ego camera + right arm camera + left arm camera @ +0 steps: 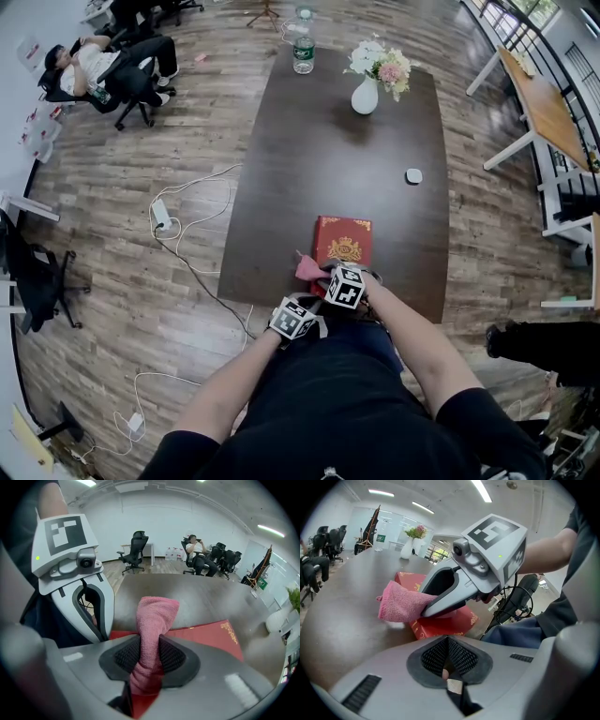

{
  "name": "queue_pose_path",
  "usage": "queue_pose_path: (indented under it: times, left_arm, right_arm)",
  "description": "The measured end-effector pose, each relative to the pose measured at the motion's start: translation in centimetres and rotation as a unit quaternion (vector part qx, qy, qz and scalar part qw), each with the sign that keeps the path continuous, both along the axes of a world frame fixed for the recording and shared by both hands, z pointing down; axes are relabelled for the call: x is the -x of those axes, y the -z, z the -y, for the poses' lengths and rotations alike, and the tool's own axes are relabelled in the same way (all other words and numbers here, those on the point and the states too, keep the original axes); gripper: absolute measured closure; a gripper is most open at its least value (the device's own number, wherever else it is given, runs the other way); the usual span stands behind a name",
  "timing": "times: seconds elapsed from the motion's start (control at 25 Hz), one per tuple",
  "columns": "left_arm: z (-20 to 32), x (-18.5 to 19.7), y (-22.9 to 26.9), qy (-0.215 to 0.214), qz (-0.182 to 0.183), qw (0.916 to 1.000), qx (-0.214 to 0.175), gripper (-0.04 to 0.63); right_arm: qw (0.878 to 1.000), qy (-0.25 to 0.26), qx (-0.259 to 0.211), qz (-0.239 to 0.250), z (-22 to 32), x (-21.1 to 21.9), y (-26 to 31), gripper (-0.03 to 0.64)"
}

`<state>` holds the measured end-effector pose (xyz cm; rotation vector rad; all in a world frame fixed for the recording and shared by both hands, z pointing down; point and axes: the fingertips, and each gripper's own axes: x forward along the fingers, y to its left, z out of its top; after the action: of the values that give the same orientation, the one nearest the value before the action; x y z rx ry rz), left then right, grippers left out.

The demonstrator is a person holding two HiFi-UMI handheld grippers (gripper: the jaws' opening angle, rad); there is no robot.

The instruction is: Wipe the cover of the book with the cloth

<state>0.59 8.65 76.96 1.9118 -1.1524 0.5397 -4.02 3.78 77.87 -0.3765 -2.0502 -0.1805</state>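
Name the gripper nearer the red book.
Right. The right gripper, shut on the pink cloth, is over the near edge of the red book; the left gripper is short of it, at the table edge.

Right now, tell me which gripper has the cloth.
The right gripper: its jaws are clamped on the pink cloth at the red book's near edge. The left gripper's jaws are shut on nothing.

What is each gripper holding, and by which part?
The right gripper clamps the pink cloth by its bunched end; the left gripper is shut, empty.
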Motion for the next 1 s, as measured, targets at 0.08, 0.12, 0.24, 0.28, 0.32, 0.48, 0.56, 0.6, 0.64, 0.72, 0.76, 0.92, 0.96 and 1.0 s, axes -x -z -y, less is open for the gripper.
queue_pose_path:
  times: [0.08, 0.12, 0.24, 0.28, 0.32, 0.48, 0.56, 0.6, 0.64, 0.72, 0.76, 0.92, 0.96, 1.0]
  left_arm:
    - [0.0, -0.1, 0.0, 0.001, -0.002, 1.0000, 0.000, 0.600]
    - [0.0, -0.1, 0.0, 0.002, -0.002, 1.0000, 0.000, 0.600]
    - [0.0, -0.2, 0.0, 0.003, -0.004, 1.0000, -0.001, 0.600]
    - [0.0, -0.2, 0.0, 0.003, -0.004, 1.0000, -0.001, 0.600]
    - [0.0, -0.1, 0.0, 0.004, -0.002, 1.0000, -0.002, 0.600]
    - [0.0, 0.0, 0.0, 0.006, 0.001, 1.0000, -0.002, 0.600]
    - [0.0, 0.0, -0.1, 0.006, 0.001, 1.0000, -0.002, 0.600]
    - [0.0, 0.0, -0.1, 0.006, 0.000, 1.0000, -0.002, 0.600]
    - [0.1, 0.0, -0.2, 0.007, -0.001, 1.0000, -0.002, 0.600]
    - [0.1, 0.0, -0.3, 0.007, -0.006, 0.9999, -0.004, 0.600]
    - [0.1, 0.0, -0.3, 0.008, -0.008, 0.9999, -0.004, 0.600]
    - [0.1, 0.0, -0.2, 0.006, 0.001, 1.0000, -0.002, 0.600]
    - [0.1, 0.0, -0.1, 0.006, 0.001, 1.0000, -0.002, 0.600]
    - [0.1, 0.0, -0.1, 0.005, 0.001, 1.0000, -0.002, 0.600]
  right_arm:
    - [1.000, -0.001, 0.000, 0.000, 0.1, -0.1, 0.0, 0.503]
    - [1.000, -0.002, 0.000, 0.000, 0.1, -0.2, 0.0, 0.503]
    - [1.000, -0.002, 0.001, -0.001, 0.1, -0.5, 0.0, 0.503]
    - [1.000, -0.002, 0.000, -0.001, 0.2, -0.5, 0.0, 0.503]
    - [1.000, -0.003, 0.000, -0.001, 0.3, -0.6, 0.1, 0.504]
    - [1.000, -0.008, 0.001, 0.000, 0.4, -0.8, -0.1, 0.503]
    - [1.000, -0.011, 0.001, 0.000, 0.5, -1.0, -0.1, 0.503]
    - [1.000, -0.013, 0.002, 0.000, 0.6, -1.0, -0.2, 0.504]
    - [1.000, -0.014, 0.002, 0.001, 0.6, -1.0, -0.2, 0.503]
    - [1.000, -0.017, 0.002, 0.001, 0.7, -1.0, -0.3, 0.503]
    - [1.000, -0.018, 0.002, 0.002, 0.7, -1.1, -0.3, 0.503]
    - [1.000, -0.023, 0.003, 0.002, 0.9, -1.5, -0.3, 0.503]
    - [1.000, -0.024, 0.004, 0.002, 0.9, -1.6, -0.2, 0.504]
    - [1.000, -0.025, 0.004, 0.002, 0.9, -1.6, -0.2, 0.504]
